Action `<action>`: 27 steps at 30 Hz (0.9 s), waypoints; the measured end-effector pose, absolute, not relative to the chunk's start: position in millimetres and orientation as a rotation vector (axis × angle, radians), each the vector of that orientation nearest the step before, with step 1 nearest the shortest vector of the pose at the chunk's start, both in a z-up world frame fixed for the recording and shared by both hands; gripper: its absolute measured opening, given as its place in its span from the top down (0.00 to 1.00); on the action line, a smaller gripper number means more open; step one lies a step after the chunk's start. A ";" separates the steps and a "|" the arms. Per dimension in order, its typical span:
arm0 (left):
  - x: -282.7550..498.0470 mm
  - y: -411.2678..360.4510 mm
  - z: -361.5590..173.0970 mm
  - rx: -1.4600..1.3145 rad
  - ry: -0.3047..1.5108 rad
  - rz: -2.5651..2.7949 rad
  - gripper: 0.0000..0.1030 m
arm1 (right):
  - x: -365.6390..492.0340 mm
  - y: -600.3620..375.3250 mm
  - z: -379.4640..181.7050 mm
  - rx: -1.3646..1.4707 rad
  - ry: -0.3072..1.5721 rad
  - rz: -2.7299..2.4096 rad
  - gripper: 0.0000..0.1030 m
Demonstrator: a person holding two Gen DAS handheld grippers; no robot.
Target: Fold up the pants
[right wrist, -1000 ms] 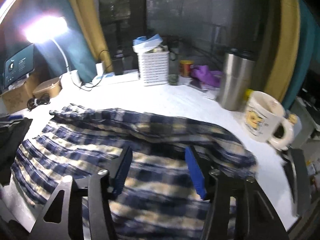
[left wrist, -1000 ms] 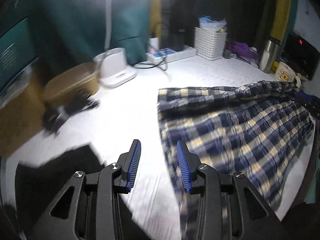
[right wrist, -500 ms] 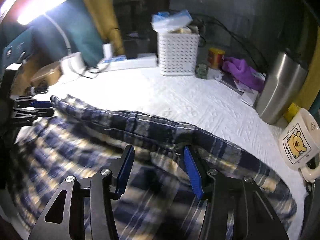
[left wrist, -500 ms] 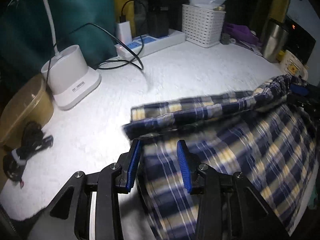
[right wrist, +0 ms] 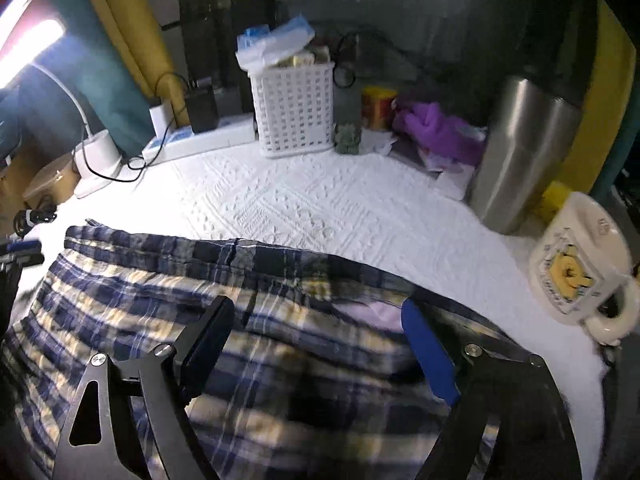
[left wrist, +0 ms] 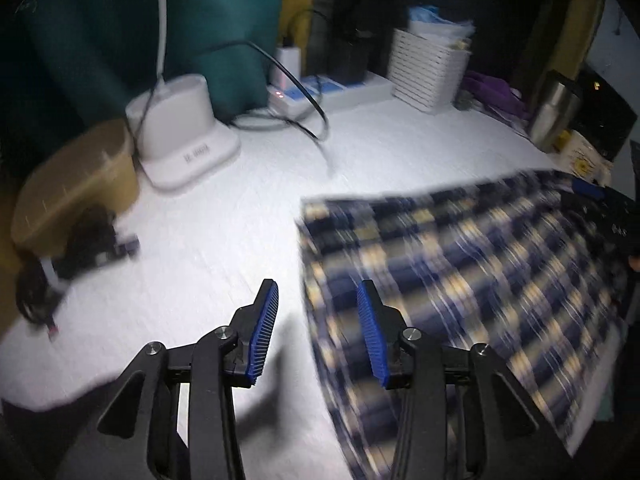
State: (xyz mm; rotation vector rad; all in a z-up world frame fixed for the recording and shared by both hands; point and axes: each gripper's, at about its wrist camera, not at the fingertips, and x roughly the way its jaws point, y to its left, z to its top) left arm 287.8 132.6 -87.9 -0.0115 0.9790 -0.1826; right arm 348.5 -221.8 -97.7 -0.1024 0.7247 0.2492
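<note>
Left-wrist view shows the pants (left wrist: 460, 264) lying flat on the white cloth (left wrist: 224, 232), their near corner just right of the left gripper (left wrist: 317, 334), whose jaws stand apart with nothing between them. Half a second ago those jaws straddled that corner; now they are off it and pulled back, so the corner has been let go. Across the fabric, the right gripper (right wrist: 316, 344) has spread wider over the waistband and also holds nothing. I judge a fold just laid down, with both tools free for the next grasp. Lamp base (left wrist: 182, 136), basket (right wrist: 294, 112), tumbler (right wrist: 520, 152) and mug (right wrist: 576, 264) ring the cloth, well clear.
</note>
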 end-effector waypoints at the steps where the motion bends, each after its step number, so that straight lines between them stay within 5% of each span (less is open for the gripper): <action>1: 280.2 130.0 -90.1 -0.010 0.987 -0.202 0.61 | 339.8 -226.8 -95.7 -0.104 0.718 0.238 0.16; 8: 256.8 114.9 -111.7 0.007 0.994 -0.223 0.61 | 301.4 -256.9 -106.9 -0.078 0.744 0.188 0.16; 10: 255.7 113.0 -112.1 0.036 0.972 -0.208 0.92 | 293.6 -263.3 -113.3 -0.073 0.757 0.176 0.16; 11: 257.1 113.2 -113.6 0.046 0.972 -0.189 0.96 | 289.4 -267.4 -116.8 -0.070 0.763 0.168 0.16; 22: 273.5 133.1 -105.5 0.001 0.983 -0.148 0.98 | 277.7 -285.1 -131.1 -0.050 0.782 0.159 0.16; 24: 273.2 138.0 -93.8 -0.016 0.974 -0.163 0.89 | 277.4 -288.6 -127.1 -0.041 0.771 0.157 0.16; 27: 278.1 152.5 -75.7 -0.054 0.916 -0.149 0.40 | 276.9 -296.8 -116.7 -0.020 0.741 0.154 0.16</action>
